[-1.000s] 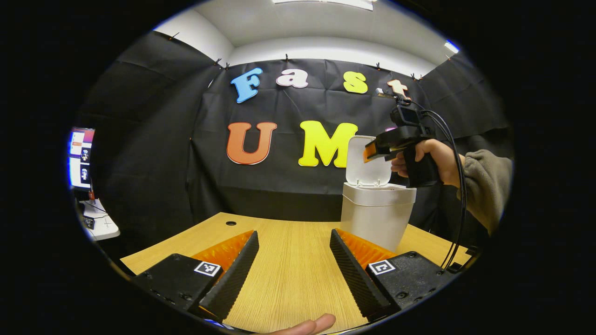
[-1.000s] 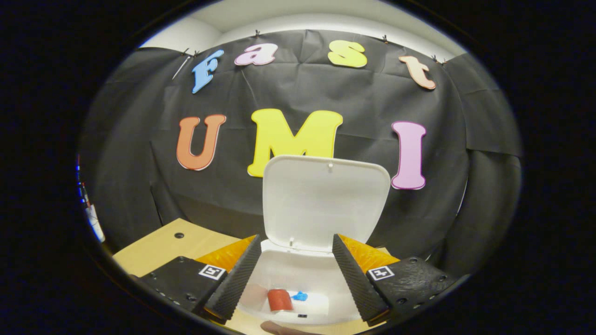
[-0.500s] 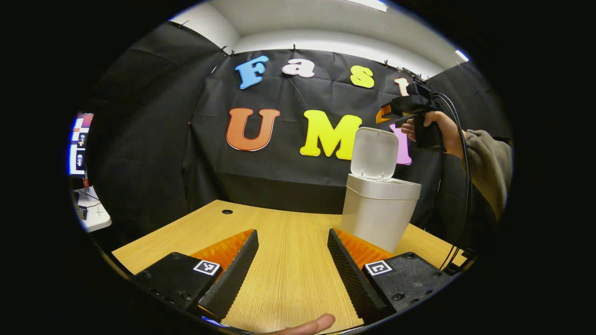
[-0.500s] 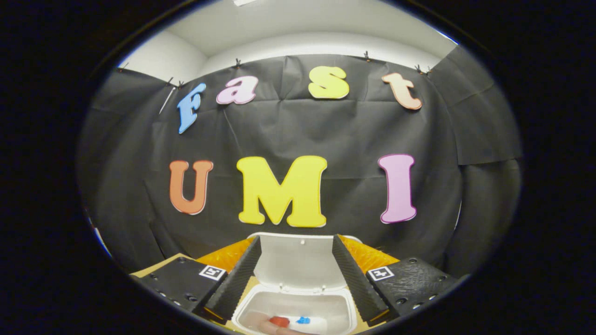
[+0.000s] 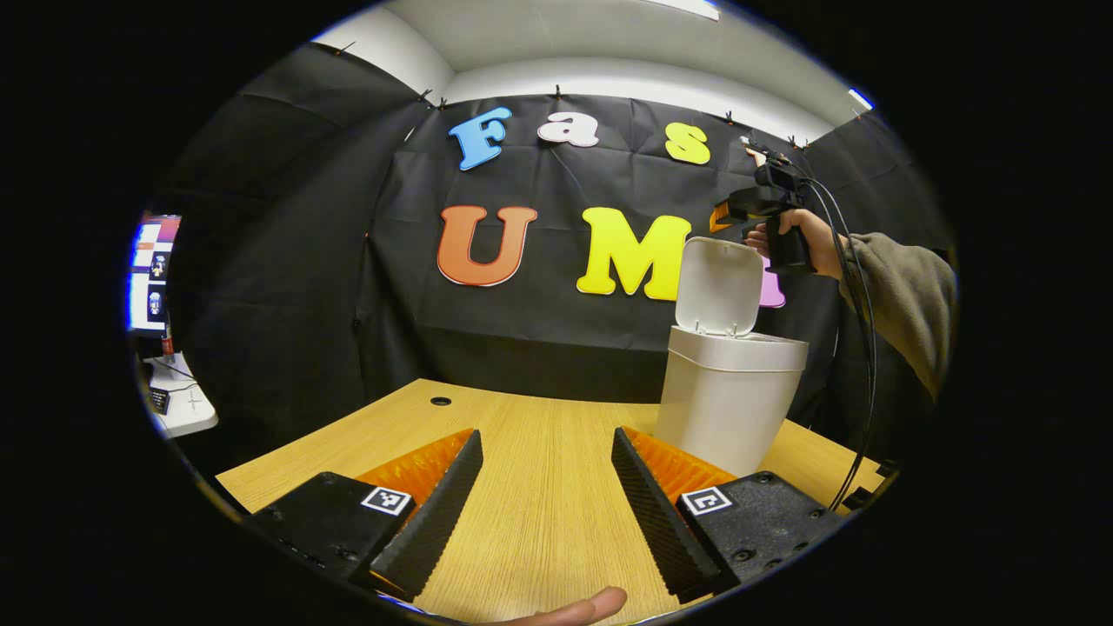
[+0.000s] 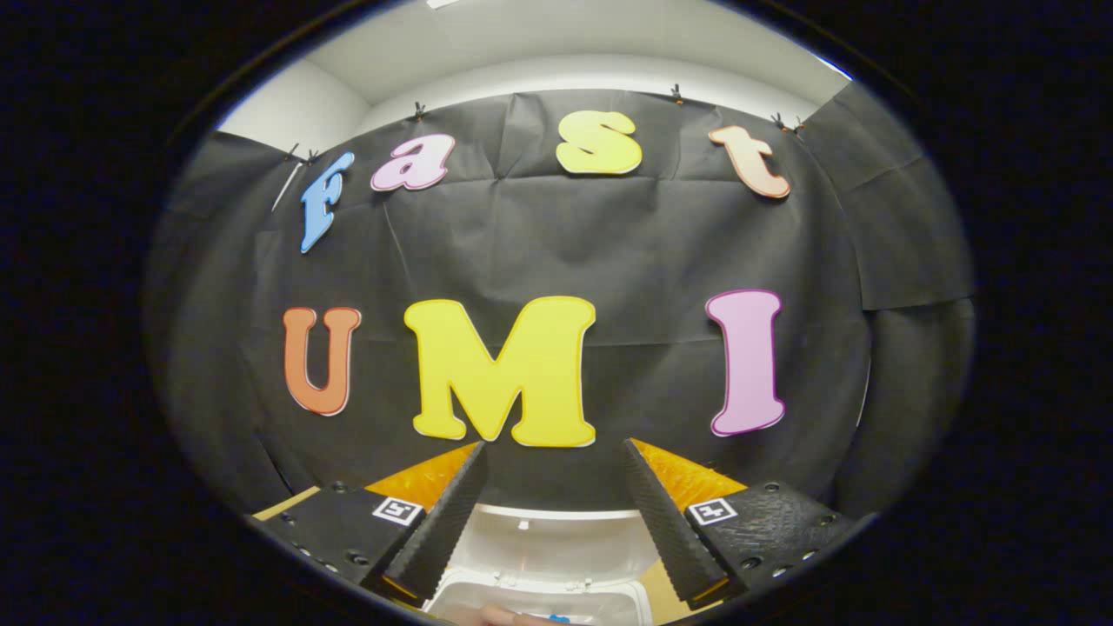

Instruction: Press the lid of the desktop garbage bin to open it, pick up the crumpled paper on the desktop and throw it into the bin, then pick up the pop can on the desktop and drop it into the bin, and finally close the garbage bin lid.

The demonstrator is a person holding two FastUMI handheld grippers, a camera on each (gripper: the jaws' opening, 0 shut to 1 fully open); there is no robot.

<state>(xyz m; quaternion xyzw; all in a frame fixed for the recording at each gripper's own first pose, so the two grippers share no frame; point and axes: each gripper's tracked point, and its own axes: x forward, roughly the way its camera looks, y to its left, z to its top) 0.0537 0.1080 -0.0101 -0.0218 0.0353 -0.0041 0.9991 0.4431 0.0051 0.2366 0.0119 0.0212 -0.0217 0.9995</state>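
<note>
I hold my right tongs point(image 6: 551, 513) released above the upright lid point(image 5: 720, 287), ready to push it down; left tongs point(image 5: 545, 496) wait released over the desk point(image 5: 539, 426).

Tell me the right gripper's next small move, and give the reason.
Probably bring the right gripper forward and down behind the top edge of the lid to tip it shut. The lid stands upright over the open bin, the gripper is open and empty above it, and the desktop shows no paper or can.
</note>
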